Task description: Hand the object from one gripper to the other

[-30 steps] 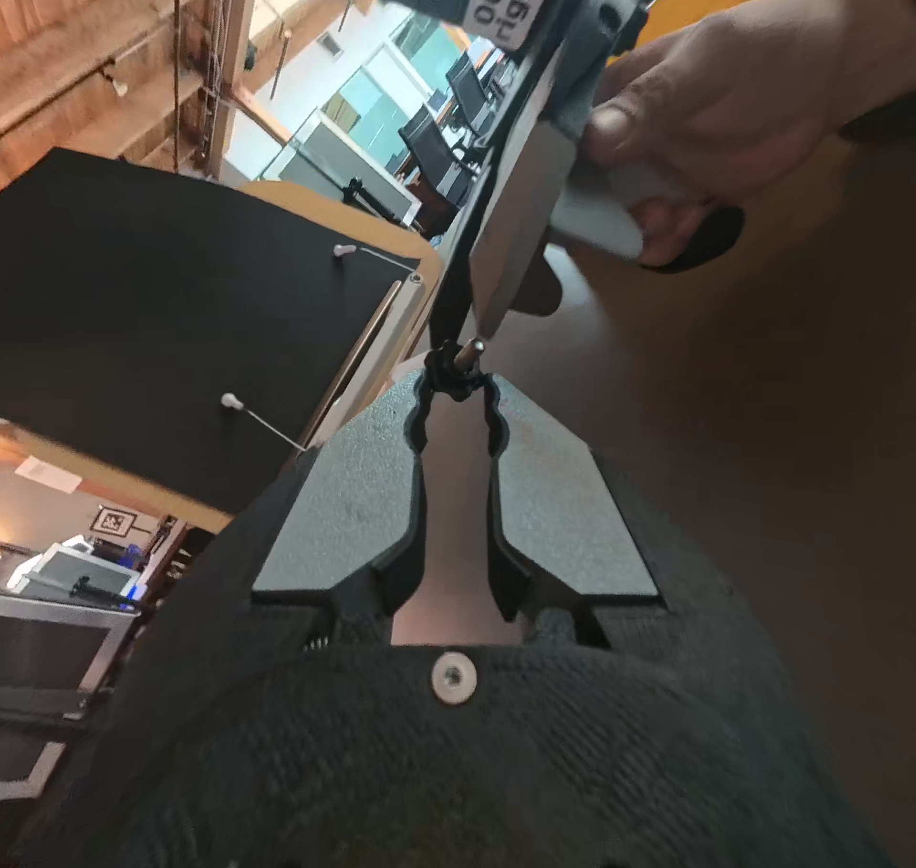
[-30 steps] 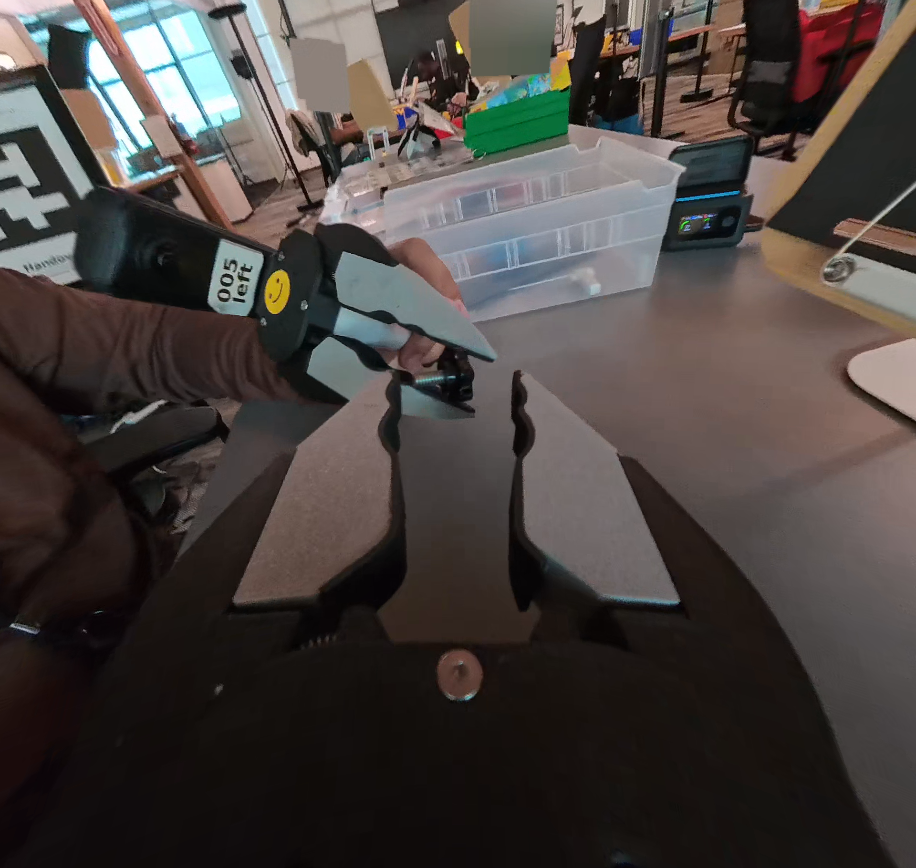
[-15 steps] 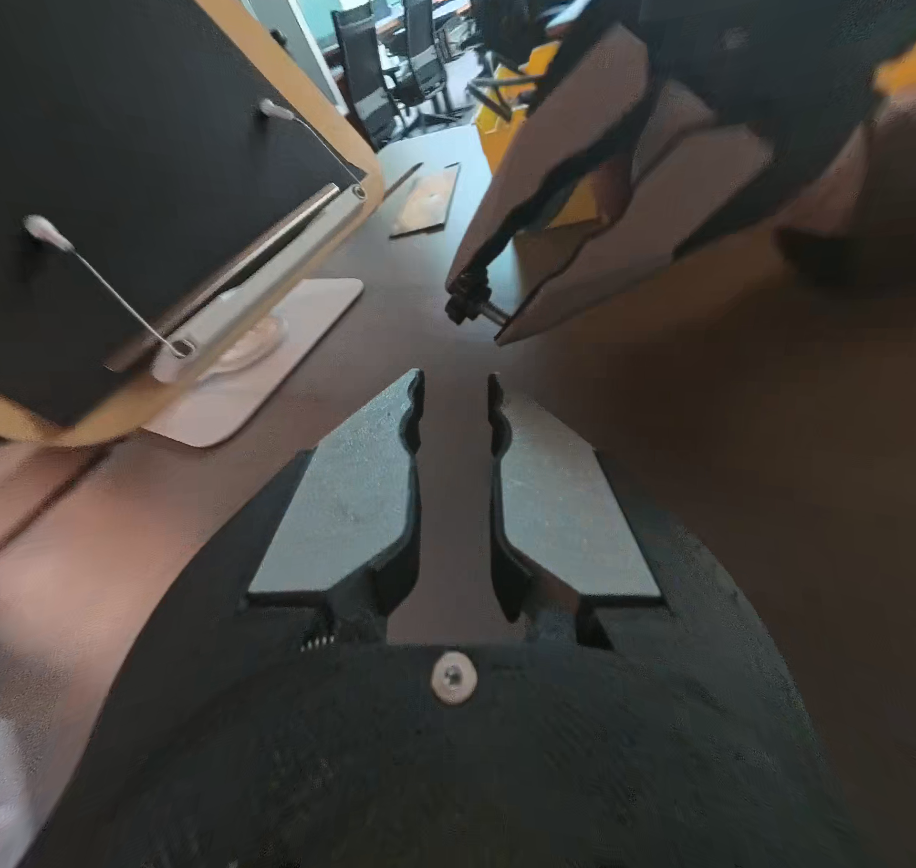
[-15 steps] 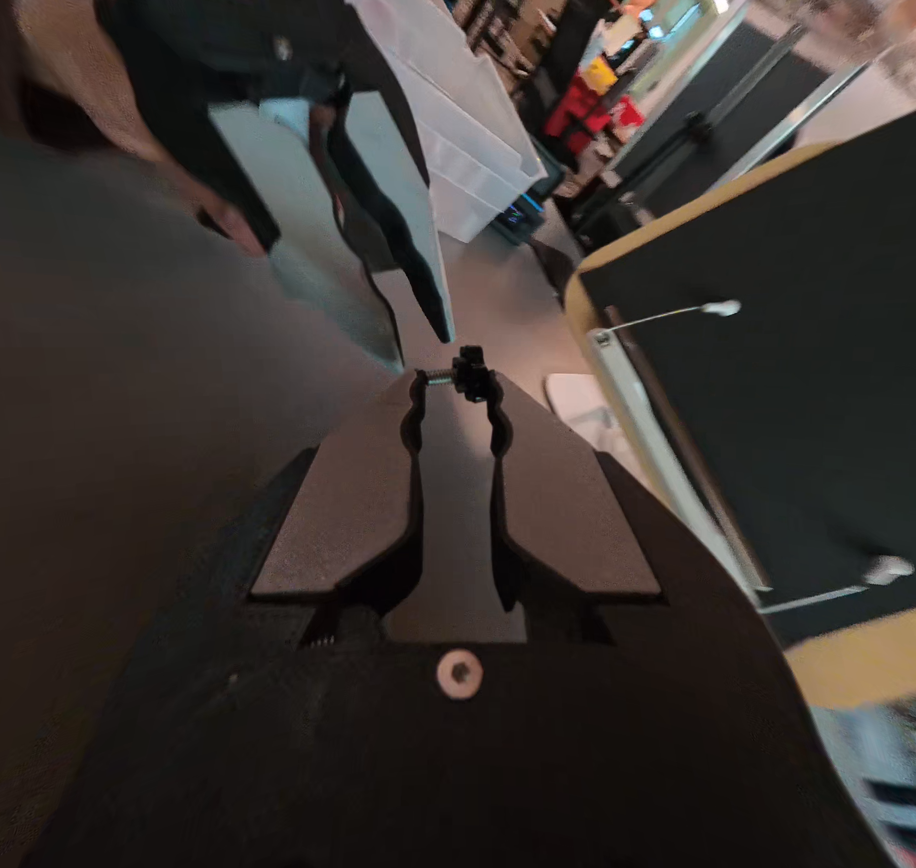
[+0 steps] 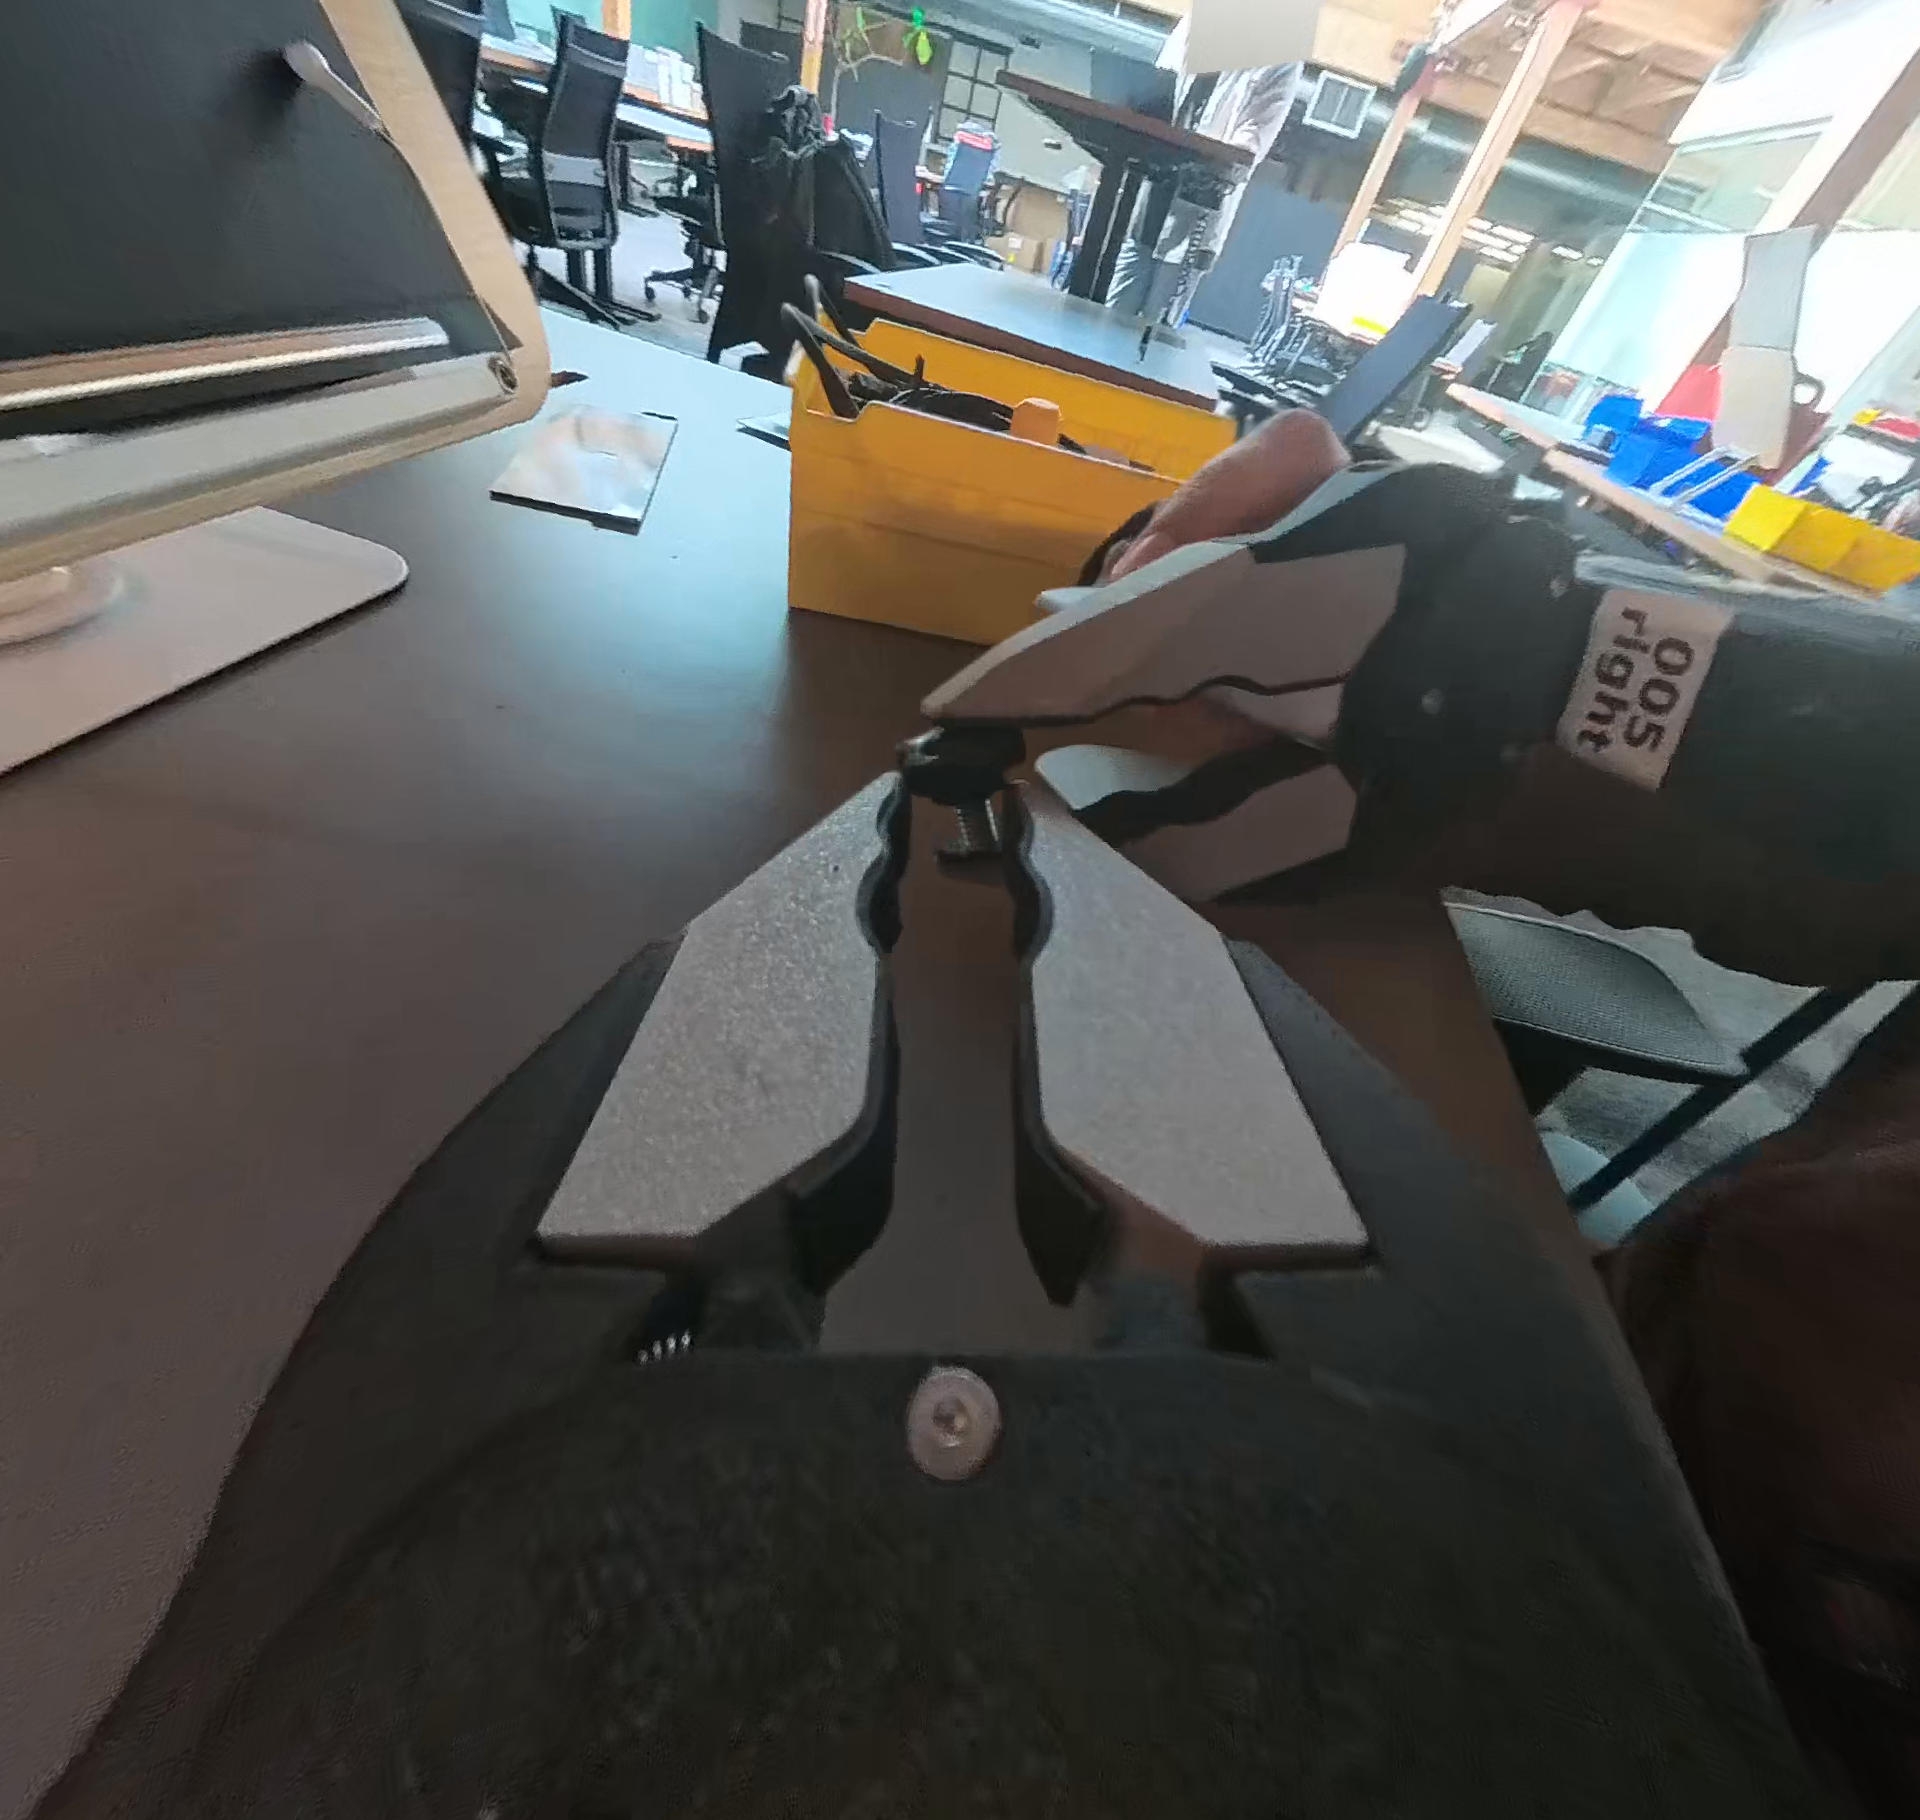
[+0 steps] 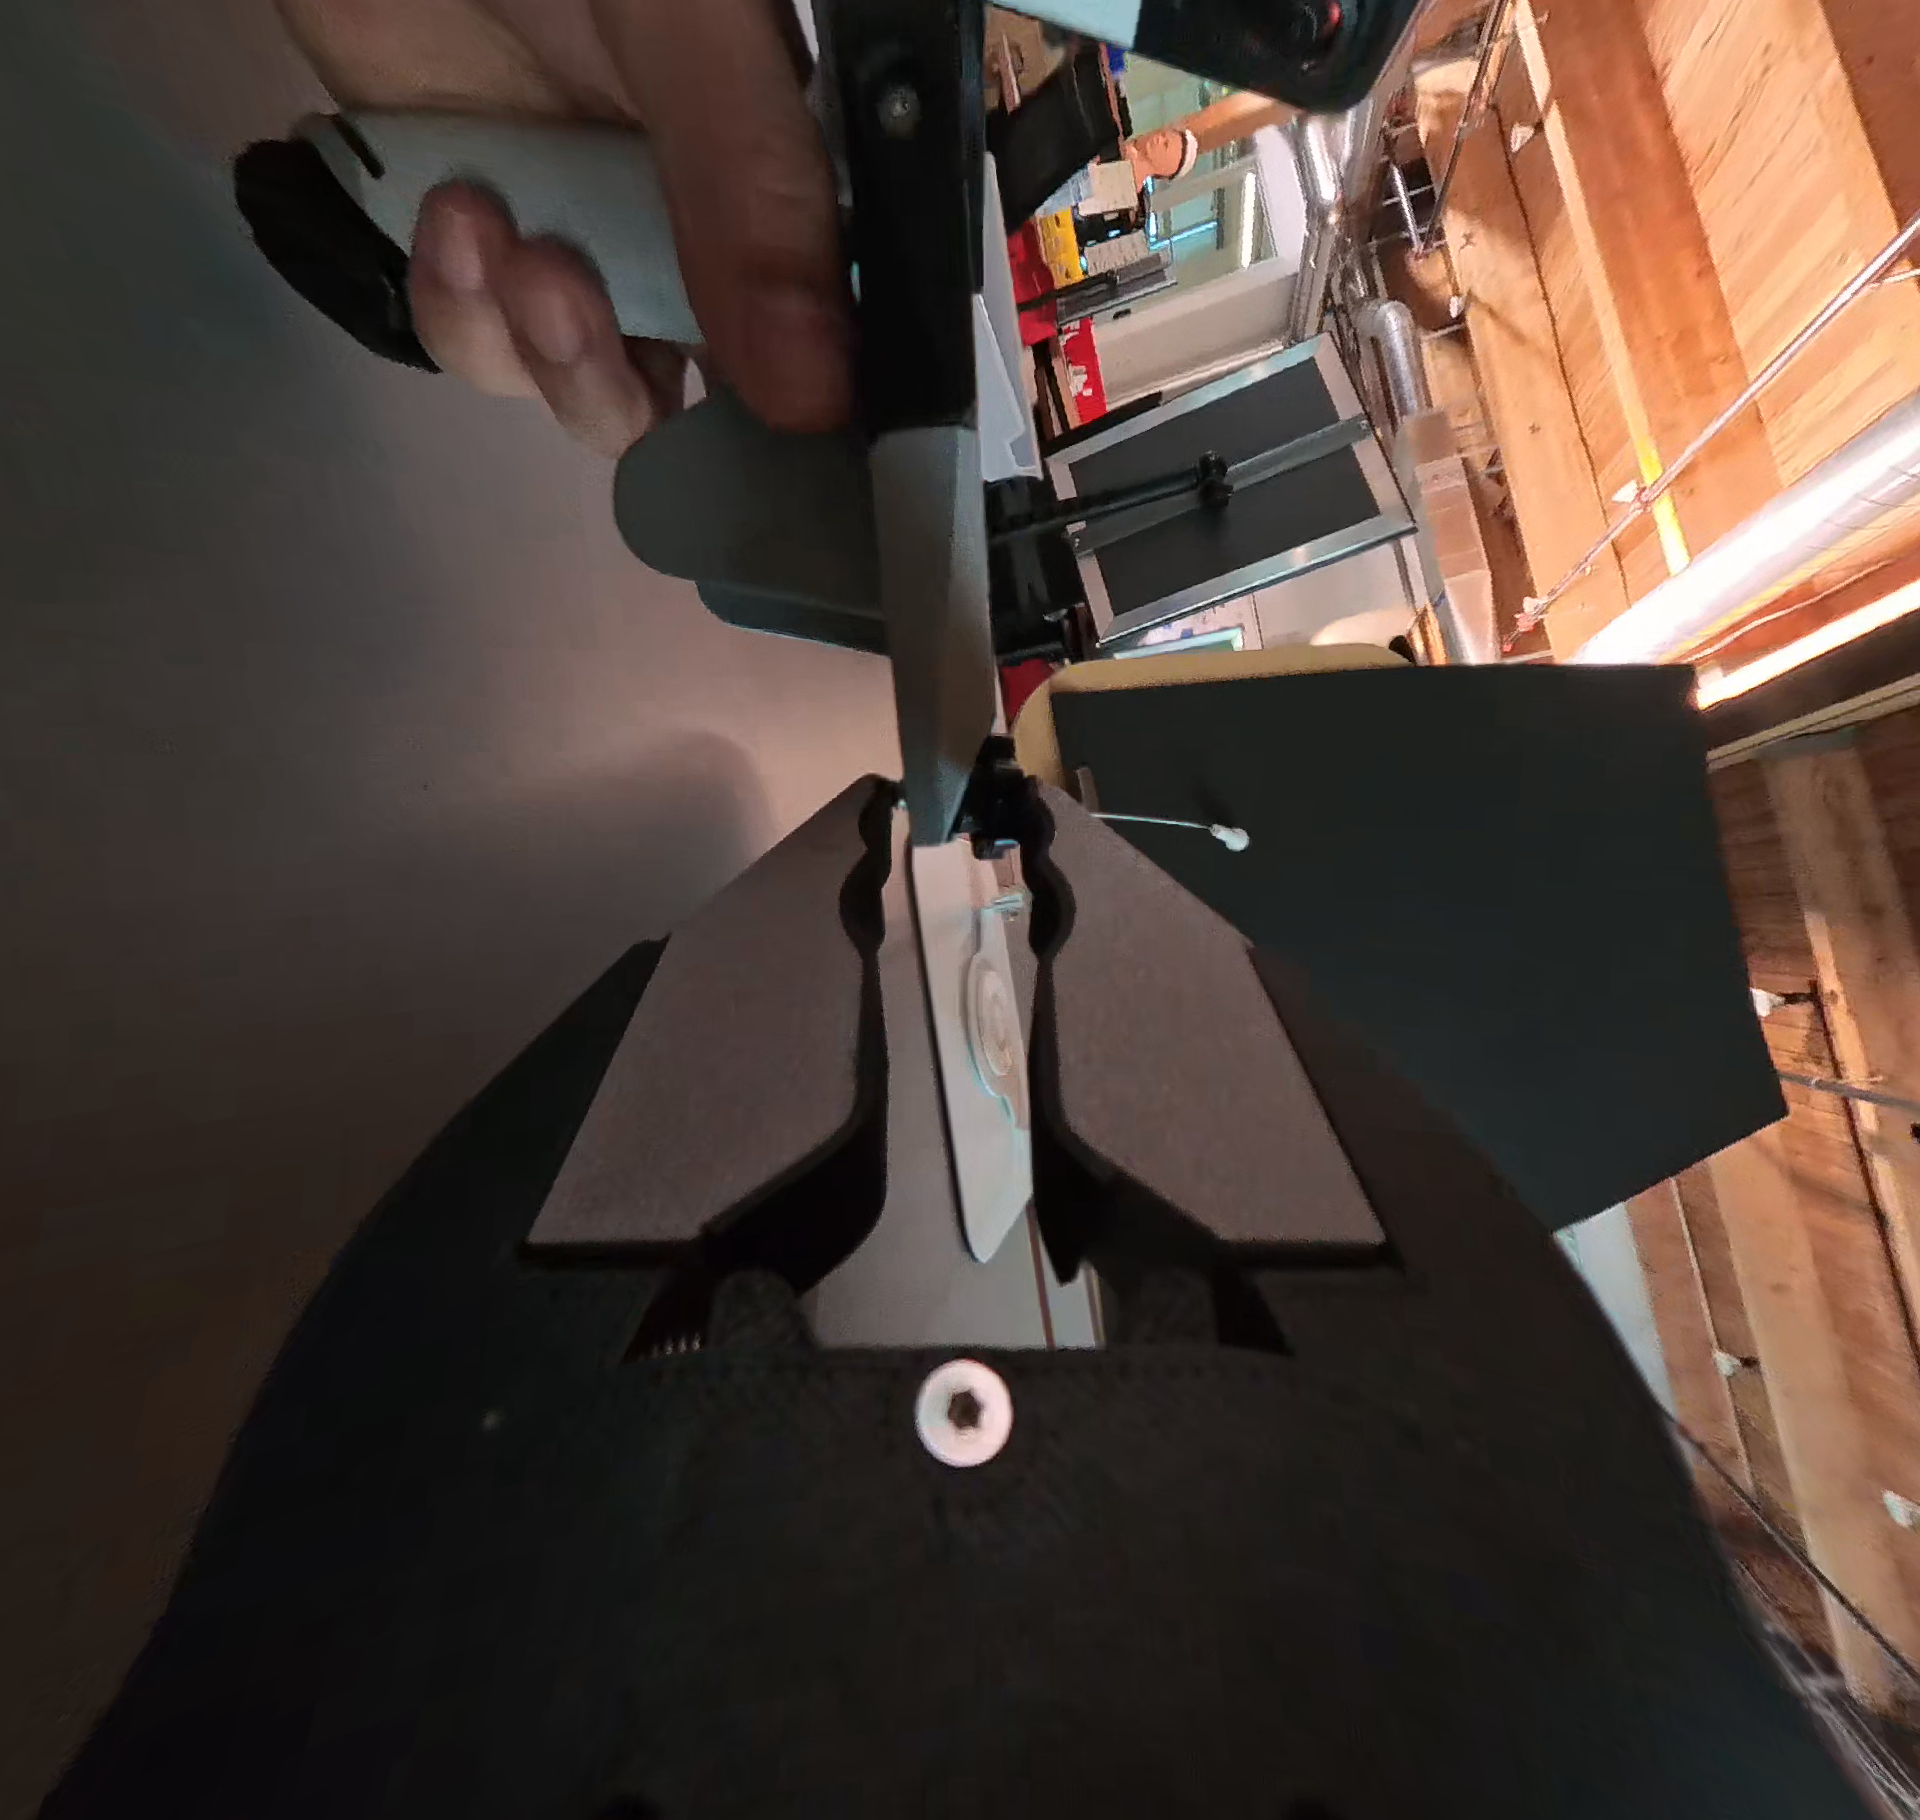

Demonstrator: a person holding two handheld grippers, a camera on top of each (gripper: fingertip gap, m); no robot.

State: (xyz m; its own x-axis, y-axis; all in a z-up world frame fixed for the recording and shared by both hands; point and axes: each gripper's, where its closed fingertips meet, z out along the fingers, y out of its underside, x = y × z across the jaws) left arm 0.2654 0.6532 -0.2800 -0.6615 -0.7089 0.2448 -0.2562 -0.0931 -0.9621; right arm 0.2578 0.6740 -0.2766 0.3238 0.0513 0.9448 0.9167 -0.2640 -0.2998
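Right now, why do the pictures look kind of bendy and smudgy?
Left wrist view: the wide lens bends the edges, the monitor at left is streaked with blur, and the small black screw knob looks fairly sharp. Right wrist view: the picture is turned sideways, the person's hand up close is soft, and orange ceiling lights glare at right.

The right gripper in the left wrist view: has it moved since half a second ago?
Yes. The right gripper came down to the left gripper.
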